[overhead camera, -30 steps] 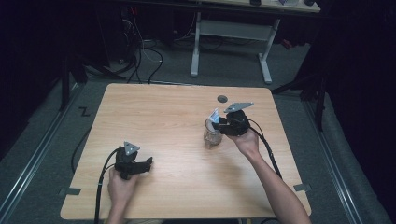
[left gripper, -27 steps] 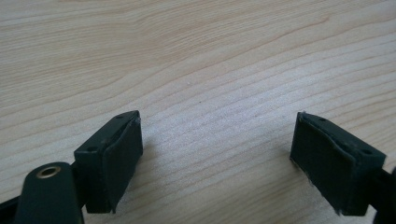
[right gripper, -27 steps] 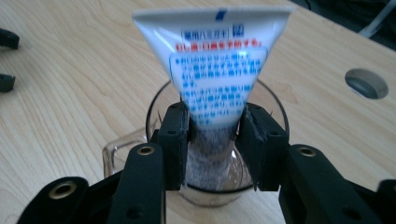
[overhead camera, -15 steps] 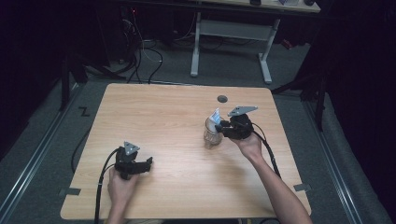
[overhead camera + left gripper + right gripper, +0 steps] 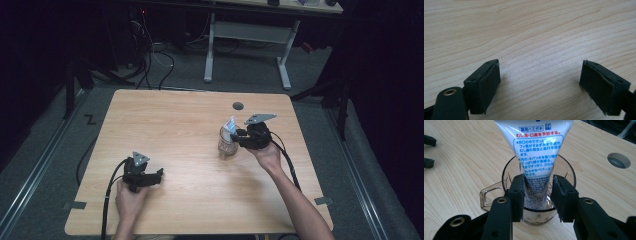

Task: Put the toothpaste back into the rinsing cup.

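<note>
A white toothpaste tube (image 5: 536, 152) with blue and red print stands tilted in a clear plastic cup (image 5: 491, 195) with a handle. In the high view the cup (image 5: 227, 146) sits right of the table's centre with the tube (image 5: 230, 124) sticking up out of it. My right gripper (image 5: 537, 185) reaches over the cup's rim with the tube between its pads. Its jaws have just been opening; the left pad lies against the tube and a thin gap shows at the right pad. My left gripper (image 5: 159, 174) rests open near the front left, with bare wood between its pads (image 5: 486, 85).
The light wooden table (image 5: 175, 125) has a round cable hole (image 5: 238, 105) behind the cup, also visible in the right gripper view (image 5: 619, 160). A desk frame and cables stand on the dark floor beyond the far edge. Cables trail from both grippers toward the front edge.
The right gripper has shifted only slightly at the cup; the tube stays standing in the cup. The left gripper has not moved.
</note>
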